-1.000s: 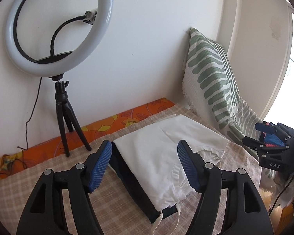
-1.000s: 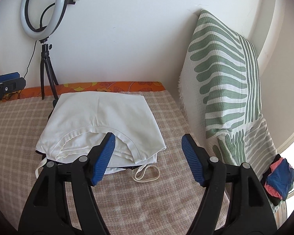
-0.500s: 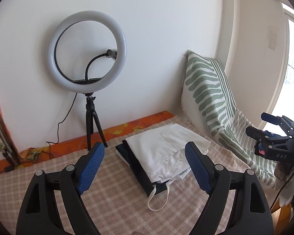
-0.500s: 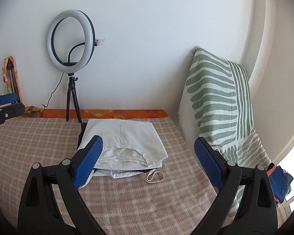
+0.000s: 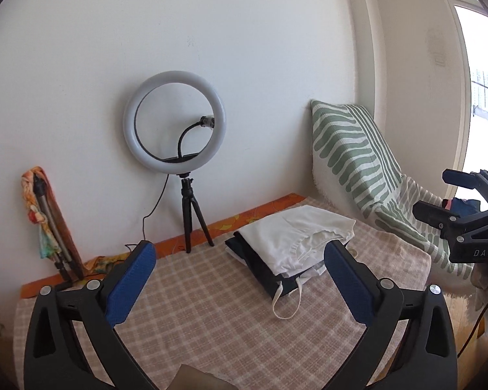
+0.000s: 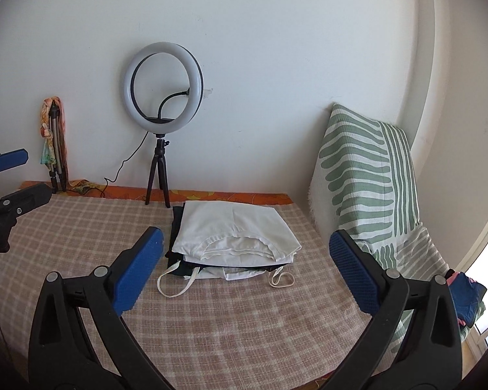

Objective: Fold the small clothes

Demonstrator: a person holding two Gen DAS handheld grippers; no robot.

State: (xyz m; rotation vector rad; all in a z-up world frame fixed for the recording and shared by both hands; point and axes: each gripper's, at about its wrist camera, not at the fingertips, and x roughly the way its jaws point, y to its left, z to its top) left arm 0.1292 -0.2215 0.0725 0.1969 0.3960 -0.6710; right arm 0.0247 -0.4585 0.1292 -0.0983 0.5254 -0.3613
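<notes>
I have both tools clear of the laundry. The left tool (image 5: 240,281) stands wide open with nothing between its blue pads, and its jaws have just been opening. The right tool (image 6: 245,269) is the same: spread wide, empty, jaws just opened.

The folded white garment (image 6: 234,230) lies at the centre of the right wrist frame, on top of a stack with a dark garment (image 6: 176,227) showing along its left edge. In the left wrist frame the same white piece (image 5: 296,235) sits right of centre. Its waistband faces me, and white drawstring loops (image 6: 175,281) trail out from the bottom of the stack onto the checked bed cover (image 6: 81,227). The stack looks square and settled, with neither tool touching it.

I judge this piece finished and placed, so I am between garments. The next move calls for finding another unfolded item. At the lower right edge of the right wrist frame I see a blue and pink bundle (image 6: 465,295) beyond the striped cushion (image 6: 358,178); whether it is clothing for folding I cannot tell. If it is, I will need to swing the right tool across to it, take it at an edge and bring it onto the bare cover in front of the stack, keeping clear of the ring light (image 6: 162,87) at the upper centre.
</notes>
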